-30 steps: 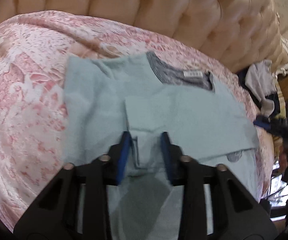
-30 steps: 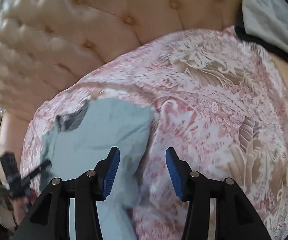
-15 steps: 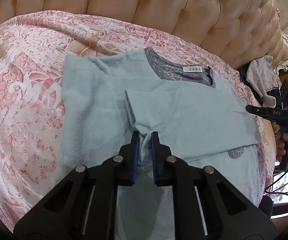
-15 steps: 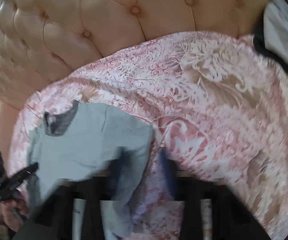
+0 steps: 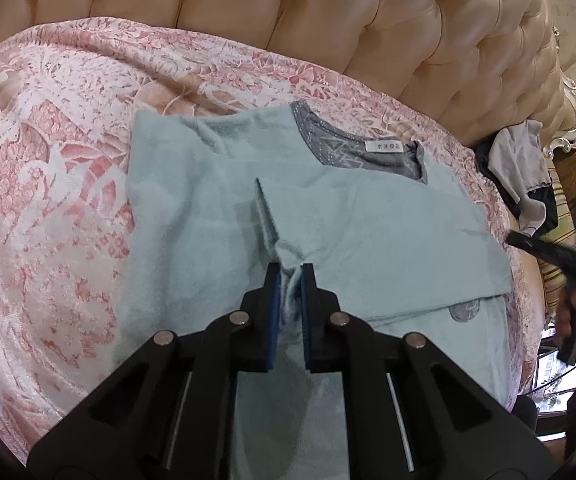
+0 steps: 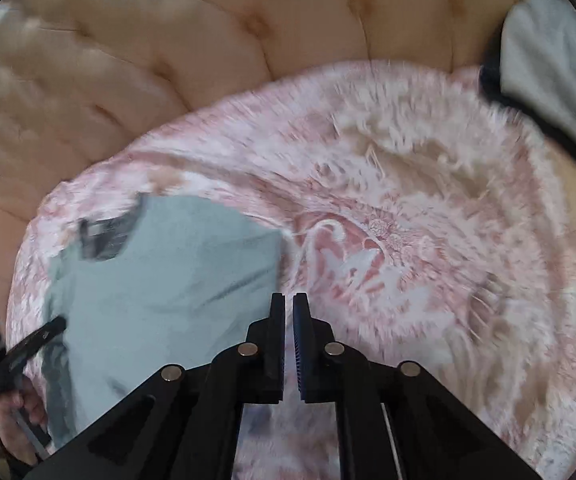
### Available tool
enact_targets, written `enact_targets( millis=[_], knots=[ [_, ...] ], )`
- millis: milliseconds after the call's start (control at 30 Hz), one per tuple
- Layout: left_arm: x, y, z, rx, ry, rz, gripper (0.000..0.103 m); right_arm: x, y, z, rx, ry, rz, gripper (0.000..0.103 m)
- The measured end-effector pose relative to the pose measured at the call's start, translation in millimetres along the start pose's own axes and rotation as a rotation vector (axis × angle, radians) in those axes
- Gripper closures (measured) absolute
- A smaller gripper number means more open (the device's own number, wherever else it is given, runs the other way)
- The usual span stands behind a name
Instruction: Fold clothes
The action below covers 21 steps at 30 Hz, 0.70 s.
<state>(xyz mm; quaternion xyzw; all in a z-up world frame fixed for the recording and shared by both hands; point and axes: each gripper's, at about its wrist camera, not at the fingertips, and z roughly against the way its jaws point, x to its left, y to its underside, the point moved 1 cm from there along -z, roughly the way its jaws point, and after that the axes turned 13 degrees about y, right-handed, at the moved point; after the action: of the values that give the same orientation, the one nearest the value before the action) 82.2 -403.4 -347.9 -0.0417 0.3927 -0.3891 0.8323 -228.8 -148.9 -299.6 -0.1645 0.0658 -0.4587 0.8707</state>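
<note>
Bed with a pink and white floral bedspread [image 5: 47, 200] fills the left of the left wrist view; behind it runs a tufted beige headboard [image 5: 328, 28], buttoned and glossy. A pale blue shirt [image 5: 191, 208] lies flat on the bedspread, neckline toward the headboard, with a grey patterned collar lining [image 5: 340, 152] and a white label [image 5: 384, 146]; one sleeve is folded across the chest. The left tool [image 5: 290, 276] has its blue pads pressed together on a raised pinch of the shirt's folded sleeve edge, which stands up between them. To the right, a heap of grey and dark clothes [image 5: 524, 168] sits at the bed's corner, beside an ornate silver-white carved trim [image 5: 572, 92]. In the right wrist view, which is motion-blurred, the shirt lies at left and the right tool [image 6: 289, 308] hangs over the bedspread just beside the shirt's edge, its pads drawn nearly together; nothing appears to be caught between them, though blur limits certainty. A grey pillow [image 6: 548, 60] lies far right.
</note>
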Motion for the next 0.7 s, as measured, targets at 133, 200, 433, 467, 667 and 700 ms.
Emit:
enact_targets(
  millis=[133,200,433,467,667,700],
  knots=[
    [1,-1,3,-0.018,0.007,0.010,0.093,25,45,27,-0.100,0.111,0.184,0.063],
    [1,-2,4,-0.027,0.011,0.016,0.093,40,68,28,-0.147,0.197,0.287,0.045],
    [4,-5,8,-0.045,0.026,0.034,0.093,48,83,2,-0.087,0.144,0.275,0.042],
    [4,-6,10,-0.050,0.031,0.038,0.093,49,82,0,-0.088,0.142,0.270,0.042],
    [4,-7,13,-0.049,0.044,0.051,0.093,54,71,0,-0.122,0.159,0.252,0.077],
    [4,-8,15,-0.057,0.049,0.054,0.093,56,71,2,-0.124,0.174,0.258,0.084]
  ],
)
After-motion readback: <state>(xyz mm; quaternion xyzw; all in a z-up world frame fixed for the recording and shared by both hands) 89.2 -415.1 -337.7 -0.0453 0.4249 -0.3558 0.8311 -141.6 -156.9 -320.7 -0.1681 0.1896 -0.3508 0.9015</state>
